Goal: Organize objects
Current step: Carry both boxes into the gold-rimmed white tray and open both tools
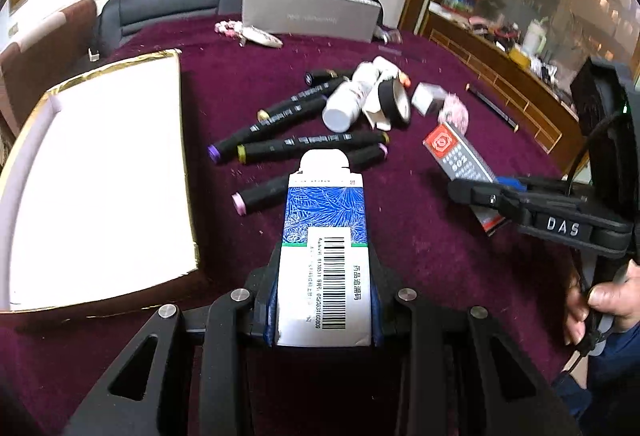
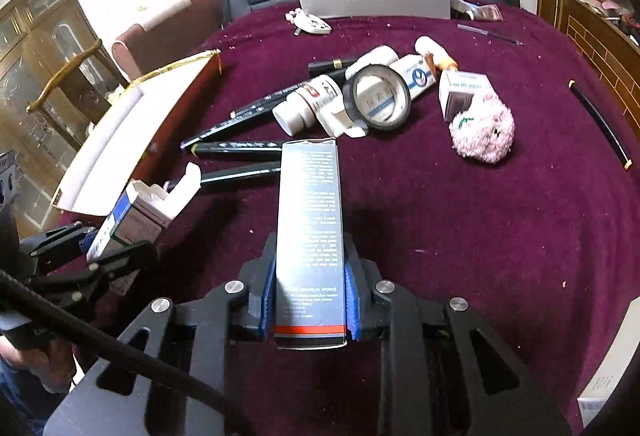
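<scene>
both claws grip cartons: the left gripper (image 1: pixel 324 300) clamps the blue box (image 1: pixel 325 232), open flap forward; the right gripper (image 2: pixel 310 300) clamps the grey box (image 2: pixel 310 220). the open tray (image 1: pixel 100 175) lies left of both. contents could spill from that flap if tipped.

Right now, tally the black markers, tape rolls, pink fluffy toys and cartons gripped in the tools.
black markers: 4
tape rolls: 1
pink fluffy toys: 1
cartons in tools: 2, the blue-and-white carton in the left tool and the grey carton in the right tool
Total: 8
</scene>
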`<state>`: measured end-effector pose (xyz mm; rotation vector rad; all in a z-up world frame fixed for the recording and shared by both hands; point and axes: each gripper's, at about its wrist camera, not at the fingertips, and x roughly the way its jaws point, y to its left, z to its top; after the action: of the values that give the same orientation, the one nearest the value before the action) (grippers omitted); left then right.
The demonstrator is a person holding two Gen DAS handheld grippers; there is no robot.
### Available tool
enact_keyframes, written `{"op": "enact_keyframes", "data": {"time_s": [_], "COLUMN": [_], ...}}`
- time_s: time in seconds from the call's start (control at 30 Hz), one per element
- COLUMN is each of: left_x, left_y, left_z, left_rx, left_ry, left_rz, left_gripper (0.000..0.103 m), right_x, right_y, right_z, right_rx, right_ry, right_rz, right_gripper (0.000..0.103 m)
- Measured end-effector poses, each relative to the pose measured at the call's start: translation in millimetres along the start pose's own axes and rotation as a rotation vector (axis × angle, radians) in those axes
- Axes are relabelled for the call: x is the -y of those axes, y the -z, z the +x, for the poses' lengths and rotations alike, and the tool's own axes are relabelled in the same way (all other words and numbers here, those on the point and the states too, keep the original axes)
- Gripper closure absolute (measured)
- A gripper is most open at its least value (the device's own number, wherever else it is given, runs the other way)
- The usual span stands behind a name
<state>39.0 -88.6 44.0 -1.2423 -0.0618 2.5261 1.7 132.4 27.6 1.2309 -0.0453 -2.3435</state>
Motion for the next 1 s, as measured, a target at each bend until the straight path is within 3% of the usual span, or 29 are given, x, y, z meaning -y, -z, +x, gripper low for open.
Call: {"op": "enact_keyframes", "data": {"time_s": [0.3,0.53,0.63,0.77,1.0], "left_x": [-44.4,-100.7,-124.3,-160.8,-223.9], "left_y": [-7.3,-15.2,-24.0,-37.0,-61.9], "left_z": [-44.4,-74.2,-78.8,-70.4,-31.6], "left_rx": [0.096,0.137,0.134,0.107,0.026], "left_ry": [-0.054,-0.13,-0.177,-0.177,-0.217], "left_rz": [-0.085,-0.161,-0.175,-0.21,-0.301], "left_gripper": [0.074,0.074,0.074,0.074,0.074], "right_x": [-21.9,-69.3,-99.4,-145.1,-217.5], "right_y": [-8.1,-40.2,-61.9,-92.1,-151.2], "right_z": [-1.0,6.1,15.5,35.8,112.2], "right_rx": [-0.023,-0.062,-0.081,-0.095,-0.167], "right_ry": [-0.062,-0.155,-0.197,-0.222,-0.246], "right_rz": [-0.04,-0.109,-0.142,-0.198,-0.233], "right_gripper": [0.078,0.078,0.078,0.078,0.078]}}
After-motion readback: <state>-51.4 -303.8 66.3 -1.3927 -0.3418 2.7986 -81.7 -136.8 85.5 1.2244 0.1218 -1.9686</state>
